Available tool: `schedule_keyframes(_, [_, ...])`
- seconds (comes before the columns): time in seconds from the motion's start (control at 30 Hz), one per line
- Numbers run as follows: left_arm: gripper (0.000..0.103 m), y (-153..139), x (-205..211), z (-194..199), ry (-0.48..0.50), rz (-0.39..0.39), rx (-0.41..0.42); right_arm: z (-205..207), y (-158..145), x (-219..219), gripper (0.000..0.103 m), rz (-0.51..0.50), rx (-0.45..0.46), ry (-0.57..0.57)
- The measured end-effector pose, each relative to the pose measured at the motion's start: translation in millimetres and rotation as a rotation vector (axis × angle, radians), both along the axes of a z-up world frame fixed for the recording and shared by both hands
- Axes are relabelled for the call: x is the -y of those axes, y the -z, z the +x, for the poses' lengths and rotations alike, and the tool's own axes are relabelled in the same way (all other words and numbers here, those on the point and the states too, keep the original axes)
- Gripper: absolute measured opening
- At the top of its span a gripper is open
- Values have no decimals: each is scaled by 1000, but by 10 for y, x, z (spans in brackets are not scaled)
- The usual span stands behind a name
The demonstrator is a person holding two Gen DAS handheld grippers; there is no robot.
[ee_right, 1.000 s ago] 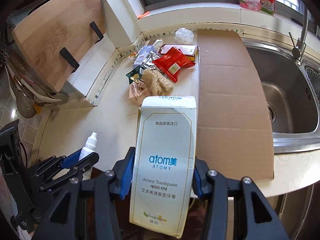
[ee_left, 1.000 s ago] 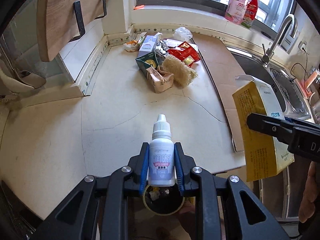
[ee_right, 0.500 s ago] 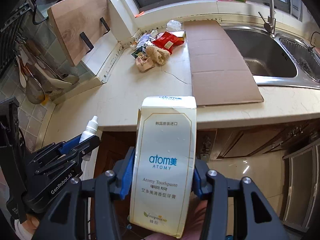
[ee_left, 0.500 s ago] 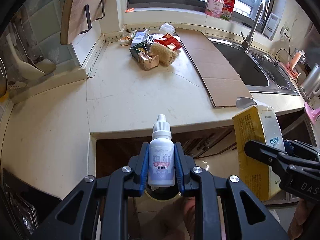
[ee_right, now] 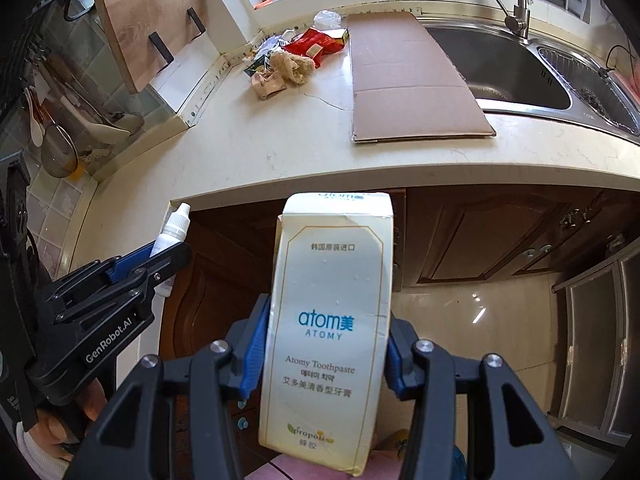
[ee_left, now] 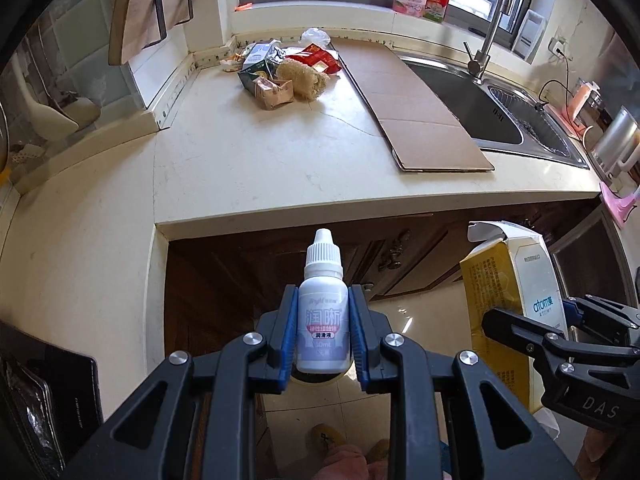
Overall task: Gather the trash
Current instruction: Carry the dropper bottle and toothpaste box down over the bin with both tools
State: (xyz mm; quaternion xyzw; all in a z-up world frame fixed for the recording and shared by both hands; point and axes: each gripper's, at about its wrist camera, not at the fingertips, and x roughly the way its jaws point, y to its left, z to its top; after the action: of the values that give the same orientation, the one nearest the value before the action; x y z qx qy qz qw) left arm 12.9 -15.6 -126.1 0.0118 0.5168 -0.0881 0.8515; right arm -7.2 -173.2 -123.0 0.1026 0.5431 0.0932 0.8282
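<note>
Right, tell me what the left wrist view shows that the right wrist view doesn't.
Only the left wrist view: the eye-drop bottle's label front, clamped in the left gripper, and the toothpaste box's open top flap. Only the right wrist view: the box's printed front in the right gripper, and utensils hanging at left. Both: the trash pile, the flat cardboard, the sink.

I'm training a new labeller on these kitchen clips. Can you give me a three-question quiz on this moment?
1. True or false: the left claw is clamped on a dropper bottle.
2. What does the right claw hold? A) sponge B) toothpaste box C) red wrapper
3. What flat thing lies on the counter beside the sink?

Key: 1 true; 2 B, the toothpaste box; 3 the cardboard.
</note>
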Motion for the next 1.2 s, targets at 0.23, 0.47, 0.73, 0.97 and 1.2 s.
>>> schedule_keyframes(0.23, [22,328,150,-171,-16,-4,-23,-46,324,75,49,18,-26,-30])
schedule_keyframes(0.47, [22,1063,260,-191,-56,6,-82,-9,1259,175,49,28,-121,-40])
schedule_keyframes(0.73, [22,2333,225,-113,-117,11,-194,103,2447,163,49,31,-221,-46])
schedule_keyframes(0.97, [22,3283,149,50,-125,22,-260,275,3325,-20,49,28,-284,-81])
schedule_keyframes(1.2, [22,3696,-21,261,-159,1,-288,487,3698,-342,53,1,-267,-162])
